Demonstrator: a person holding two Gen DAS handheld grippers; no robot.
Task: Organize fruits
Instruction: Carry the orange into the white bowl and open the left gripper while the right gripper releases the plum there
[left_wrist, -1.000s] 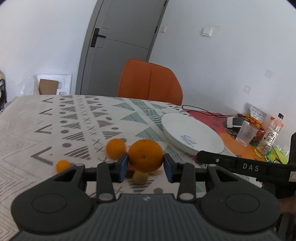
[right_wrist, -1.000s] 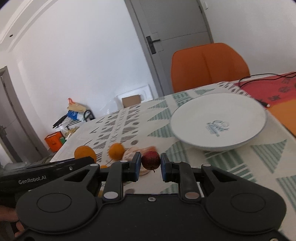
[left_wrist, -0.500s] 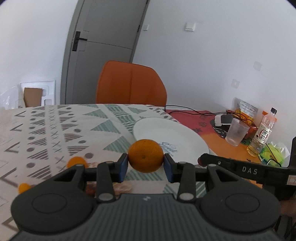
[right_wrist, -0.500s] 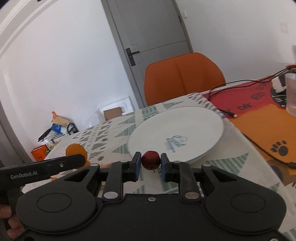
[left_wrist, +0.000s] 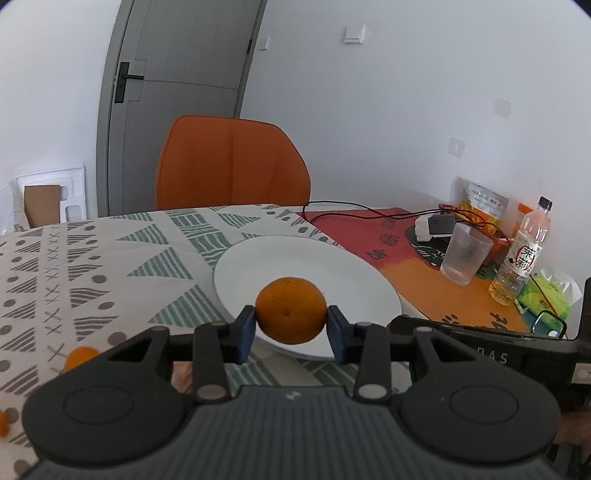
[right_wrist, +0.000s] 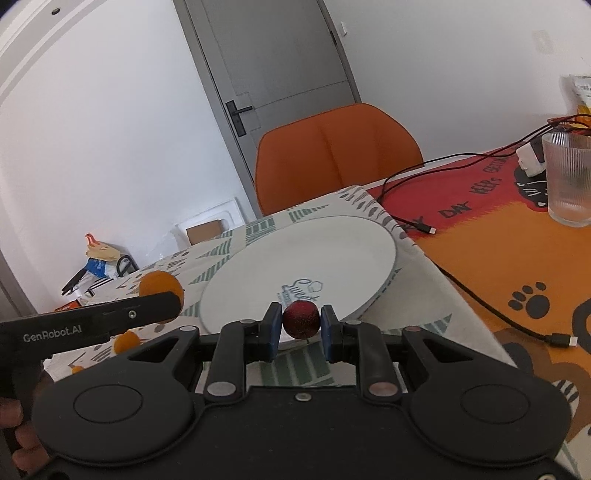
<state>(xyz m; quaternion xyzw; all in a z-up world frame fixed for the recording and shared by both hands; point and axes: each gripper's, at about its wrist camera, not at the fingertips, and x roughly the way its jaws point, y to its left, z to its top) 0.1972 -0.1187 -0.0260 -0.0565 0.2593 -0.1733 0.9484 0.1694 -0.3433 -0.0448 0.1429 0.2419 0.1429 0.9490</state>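
Left gripper (left_wrist: 291, 325) clamped on an orange (left_wrist: 291, 311), right gripper (right_wrist: 300, 327) pinched on a small red fruit (right_wrist: 300, 319), both held above the near edge of the white plate (left_wrist: 354, 273). If released this high, likely to roll off the shallow rim; if brought closer, risk of knocking together.
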